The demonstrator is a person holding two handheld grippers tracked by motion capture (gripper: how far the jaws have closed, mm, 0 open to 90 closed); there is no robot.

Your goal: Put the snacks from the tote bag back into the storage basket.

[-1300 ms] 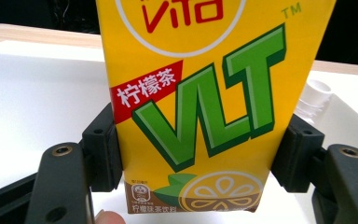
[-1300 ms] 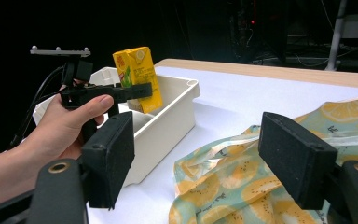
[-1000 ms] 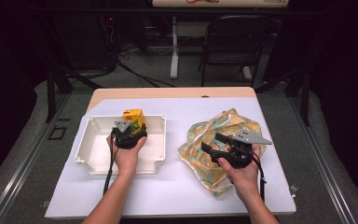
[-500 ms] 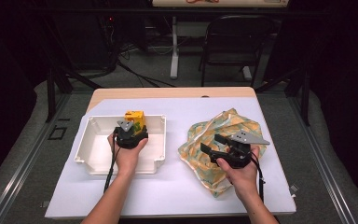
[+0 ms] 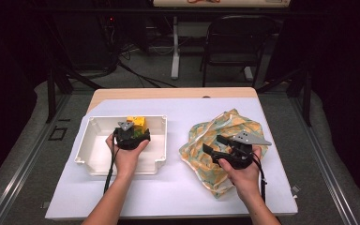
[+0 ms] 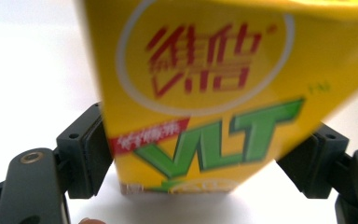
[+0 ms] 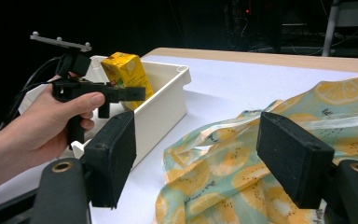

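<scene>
Left claw point(image 5: 132, 132) pinches yellow lemon-tea carton point(image 6: 214, 93) betw. its pads, inside white bin point(image 5: 90, 159); not yet lifted out. Right claw point(image 7: 209, 154) spread, over lemon-print cloth point(image 7: 242, 186), idle.

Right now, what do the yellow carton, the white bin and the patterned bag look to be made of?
Yellow carton: coated paperboard by the look, glossy print, crisp folded edges. White bin: probably rigid moulded plastic, matte, with a rounded rim and thick walls. Patterned bag: thin, soft film or fabric, hard to say which; it lies crumpled in folds, with a slight sheen.
</scene>
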